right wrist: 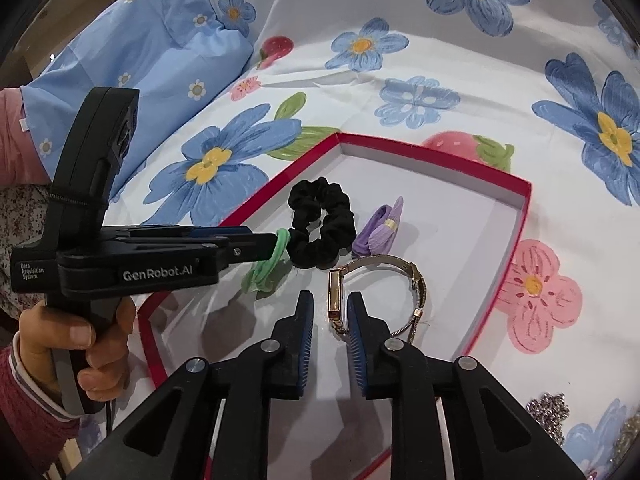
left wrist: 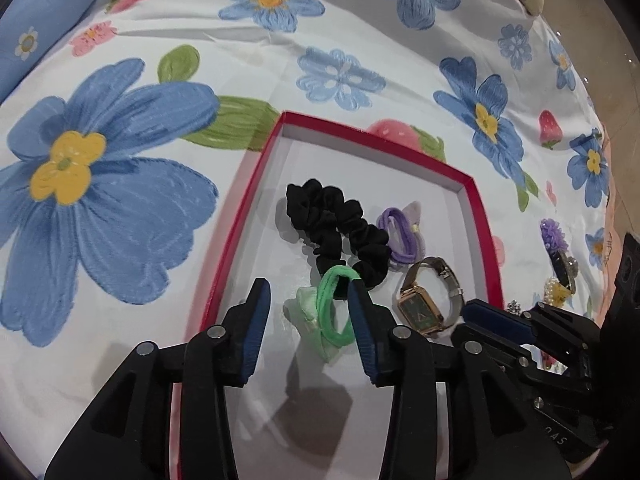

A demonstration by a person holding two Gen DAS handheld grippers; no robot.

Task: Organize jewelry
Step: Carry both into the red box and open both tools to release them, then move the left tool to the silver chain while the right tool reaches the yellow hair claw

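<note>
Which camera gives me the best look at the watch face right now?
The left wrist view: the watch lies in the red box with its dark green dial turned toward that camera. The right wrist view shows the watch only edge-on, gold case side and mesh band, between the open right gripper fingers.

A white bedsheet [left wrist: 248, 64] printed with large blue flowers, pink blossoms and red strawberries spreads ahead of and around both tongs. A light blue pillow [right wrist: 132, 64] with small white flowers lies ahead to the left. Beige floor [left wrist: 620, 92] shows past the sheet's right edge.
</note>
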